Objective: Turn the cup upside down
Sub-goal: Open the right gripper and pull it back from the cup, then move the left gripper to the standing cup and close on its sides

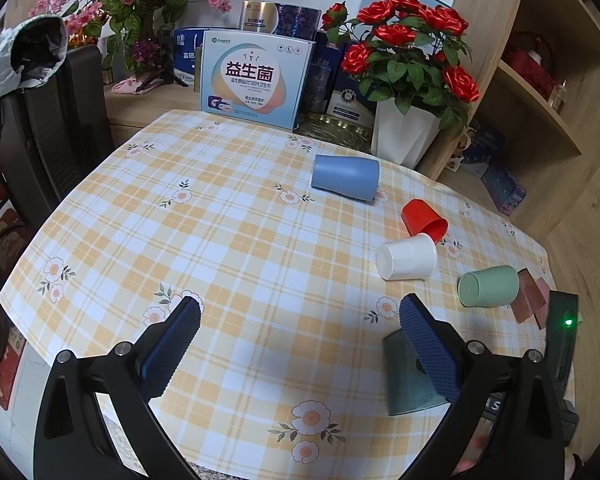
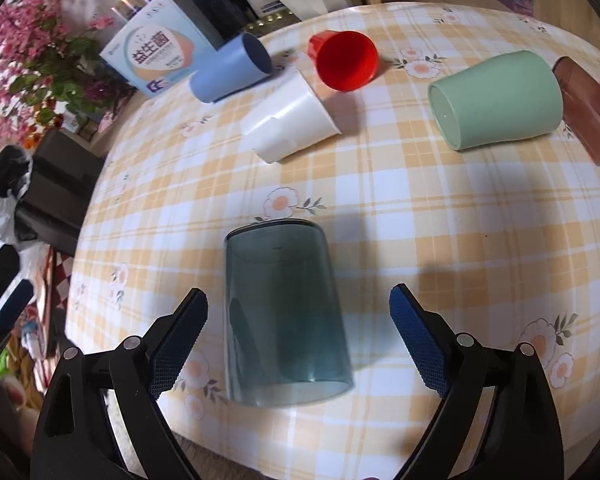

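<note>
Closest to me, the right gripper [image 2: 298, 308] has its jaws spread wide with nothing between the pads; the smoky teal cup [image 2: 280, 316] sits in the gap but I see clear space on both sides of it. That cup looks to be standing mouth down on the checked tablecloth [image 2: 440, 220], closed base uppermost, so I judge it already turned over. The left gripper [image 1: 300, 320] is also spread apart and empty, hovering over bare cloth; its right finger [image 1: 428, 348] overlaps the same teal cup in that view, though I can't tell whether they touch.

Further out, the rest remain: the mint cup [image 2: 496, 100] lies on its side, a brownish translucent cup [image 2: 588, 112] just beside it near the table's right edge. Beyond those the white cup [image 2: 292, 120], the red cup [image 2: 344, 64] and the blue cup [image 2: 230, 74] all lie on their sides, clustered close. So I'd call it one done, five left.

For room, the middle of the table is open cloth, good for setting cups down. The near edge runs just under both grippers, and the back edge is crowded by a printed box [image 1: 256, 80] and a rose pot [image 1: 404, 136], so I'd work inward
</note>
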Tool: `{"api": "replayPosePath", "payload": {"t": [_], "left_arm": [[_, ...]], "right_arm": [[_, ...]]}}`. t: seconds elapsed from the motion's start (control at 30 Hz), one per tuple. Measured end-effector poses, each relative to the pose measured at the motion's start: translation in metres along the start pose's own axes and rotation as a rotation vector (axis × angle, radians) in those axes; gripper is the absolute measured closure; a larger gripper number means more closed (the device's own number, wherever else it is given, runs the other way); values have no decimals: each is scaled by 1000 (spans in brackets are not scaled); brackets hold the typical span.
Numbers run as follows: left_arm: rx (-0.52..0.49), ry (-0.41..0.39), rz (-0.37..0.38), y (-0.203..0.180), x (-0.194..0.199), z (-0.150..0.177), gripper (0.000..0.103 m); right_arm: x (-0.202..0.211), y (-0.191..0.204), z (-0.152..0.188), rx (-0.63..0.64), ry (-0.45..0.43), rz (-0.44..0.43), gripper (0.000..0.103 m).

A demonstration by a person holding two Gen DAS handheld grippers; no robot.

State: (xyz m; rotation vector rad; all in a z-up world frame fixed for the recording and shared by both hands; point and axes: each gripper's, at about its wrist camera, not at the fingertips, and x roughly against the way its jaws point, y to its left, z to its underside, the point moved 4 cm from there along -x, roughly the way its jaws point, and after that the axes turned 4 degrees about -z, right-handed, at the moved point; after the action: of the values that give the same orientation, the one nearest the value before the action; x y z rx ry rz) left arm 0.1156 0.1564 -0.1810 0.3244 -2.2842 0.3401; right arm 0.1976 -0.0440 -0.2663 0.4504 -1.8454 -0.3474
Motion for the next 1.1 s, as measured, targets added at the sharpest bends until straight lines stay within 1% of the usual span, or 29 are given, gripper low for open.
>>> {"api": "replayPosePath", "payload": {"t": [0.1,0.23,0.27,0.37,0.4,0.43,0.53,0.67,0.8,0.87,1.0,1.1], "left_arm": [[-4,7,0,-2,-1,1,6],[-9,19,-1,-6,-2,3,6],[-7,24,1,-7,-3,4,6],[-5,36,6,-9,-4,6,6],[-7,40,8,-11,-5,6,6],[-9,44,10,-12,-5,7,6],[-15,59,22,-19,-8,8,6],[-13,102,65,-33,-14,10,6],[-19,134,93,-50,-21,12,6],[-6,176,101,-58,-30,14,6],[15,265,149,-77,-47,17,6],[-4,303,162,-96,-60,18,6]], "right_arm": [[13,-6,-2,10,-36,5,14],[38,-23,-8,10,-119,40,14],[47,-29,-10,16,-146,64,14],[69,-49,-12,23,-216,84,14],[74,-55,-12,19,-233,102,14],[81,-63,-11,15,-249,125,14],[99,-86,-9,-24,-294,154,14],[115,-111,-7,-59,-325,181,14],[120,-125,-3,-81,-333,184,14],[121,-130,-2,-90,-335,199,14],[122,-140,1,-109,-332,212,14],[126,-146,2,-122,-338,214,14]]}}
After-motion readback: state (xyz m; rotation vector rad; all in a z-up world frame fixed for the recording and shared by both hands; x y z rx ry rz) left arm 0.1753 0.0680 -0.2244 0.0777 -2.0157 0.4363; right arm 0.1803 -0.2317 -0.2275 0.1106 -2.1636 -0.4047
